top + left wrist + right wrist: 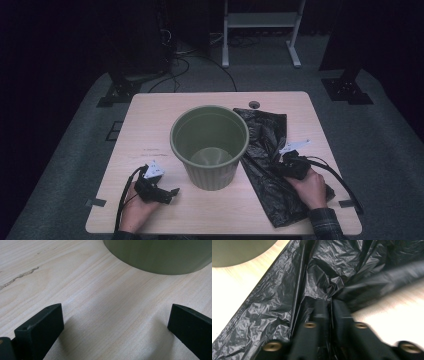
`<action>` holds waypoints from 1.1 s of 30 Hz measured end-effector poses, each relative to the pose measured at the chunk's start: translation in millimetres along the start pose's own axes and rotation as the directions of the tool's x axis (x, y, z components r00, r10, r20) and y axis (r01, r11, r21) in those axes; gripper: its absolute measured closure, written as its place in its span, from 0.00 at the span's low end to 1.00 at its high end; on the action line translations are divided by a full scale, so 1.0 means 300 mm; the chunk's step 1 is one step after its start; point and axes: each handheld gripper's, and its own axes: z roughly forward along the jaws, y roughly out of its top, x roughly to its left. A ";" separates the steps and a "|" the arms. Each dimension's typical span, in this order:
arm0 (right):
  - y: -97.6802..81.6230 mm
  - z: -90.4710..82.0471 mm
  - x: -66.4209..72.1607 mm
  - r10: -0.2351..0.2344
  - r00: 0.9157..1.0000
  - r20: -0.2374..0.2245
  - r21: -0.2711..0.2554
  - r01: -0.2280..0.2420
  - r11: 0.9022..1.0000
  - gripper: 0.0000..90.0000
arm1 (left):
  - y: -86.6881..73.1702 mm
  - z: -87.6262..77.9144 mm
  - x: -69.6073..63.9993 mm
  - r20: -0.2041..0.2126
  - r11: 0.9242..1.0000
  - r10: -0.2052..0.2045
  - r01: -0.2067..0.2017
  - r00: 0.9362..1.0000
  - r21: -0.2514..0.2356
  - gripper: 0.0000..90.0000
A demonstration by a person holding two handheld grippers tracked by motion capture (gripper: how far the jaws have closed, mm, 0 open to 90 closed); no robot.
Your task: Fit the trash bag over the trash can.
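Crumpled black plastic bin bag lies on the counter just right of the ribbed green bin, right gripper fingers pinching a fold; left gripper fingers spread, empty. Likely next: lift, open its mouth.

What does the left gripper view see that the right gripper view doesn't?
The left gripper view: the left gripper with its two black jaws standing wide apart over bare table, nothing between them, and a long dark streak in the wood.

The right gripper view: the black bin bag, crinkled, with the right gripper pinching a fold of it between nearly closed jaws.

Both: the light wooden table and part of the green bucket, seen at the top of each.
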 end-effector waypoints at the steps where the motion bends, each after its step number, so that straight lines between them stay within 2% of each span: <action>1: 0.001 0.001 -0.004 0.012 1.000 -0.007 -0.004 -0.012 1.000 0.70 | 0.000 0.000 0.000 0.000 1.000 0.000 0.000 1.000 0.000 0.00; 4: 0.006 0.009 -0.012 0.057 0.998 -0.035 -0.013 -0.058 0.998 0.47 | 0.000 0.000 0.000 0.000 1.000 0.000 0.000 1.000 0.000 0.00; 5: 0.009 0.012 -0.013 0.066 0.997 -0.044 -0.016 -0.066 0.998 0.43 | 0.000 0.000 0.000 0.000 1.000 0.000 0.000 1.000 0.000 0.00; 7: 0.013 0.018 -0.014 0.076 0.996 -0.037 -0.020 -0.077 0.997 0.31 | 0.000 0.000 0.000 0.000 1.000 0.000 0.000 1.000 0.000 0.00; 11: 0.020 0.037 -0.002 0.064 0.998 -0.005 -0.023 -0.064 0.998 0.18 | 0.000 0.000 0.000 0.000 1.000 0.000 0.000 1.000 0.000 0.00; 16: 0.035 0.060 0.025 0.045 0.999 0.023 -0.029 -0.044 0.999 0.12 | 0.000 0.000 0.000 0.000 1.000 0.000 0.000 1.000 0.000 0.00; 19: 0.050 0.081 0.039 0.057 0.998 0.038 -0.051 -0.055 0.997 0.11 | 0.000 0.000 0.000 0.000 1.000 0.000 0.000 1.000 0.000 0.00; 23: 0.067 0.106 0.058 0.036 0.997 0.071 -0.053 -0.032 0.998 0.11 | 0.000 0.000 0.000 0.000 1.000 0.000 0.000 1.000 0.000 0.00; 25: 0.075 0.117 0.074 -0.006 0.995 0.103 -0.035 0.010 0.999 0.11 | 0.000 0.000 0.000 0.000 1.000 0.000 0.000 1.000 0.000 0.00; 26: 0.075 0.122 0.081 -0.025 0.996 0.087 -0.042 0.029 0.999 0.11 | 0.000 0.000 0.000 0.000 1.000 0.000 0.000 1.000 0.000 0.00; 27: 0.075 0.125 0.085 -0.024 0.996 0.086 -0.051 0.028 0.998 0.12 | 0.000 0.000 0.000 0.000 1.000 0.000 0.000 1.000 0.000 0.00; 29: 0.076 0.121 0.088 -0.015 0.996 0.090 -0.065 0.021 0.998 0.25 | 0.000 0.000 0.000 0.000 1.000 0.000 0.000 1.000 0.000 0.00; 31: 0.077 0.108 0.088 -0.021 0.996 0.086 -0.064 0.027 0.998 0.47 | 0.000 0.000 0.000 0.000 1.000 0.000 0.000 1.000 0.000 0.00; 33: 0.073 0.097 0.087 -0.023 0.996 0.082 -0.071 0.029 0.997 0.65 | 0.000 0.000 0.000 0.000 1.000 0.000 0.000 1.000 0.000 0.00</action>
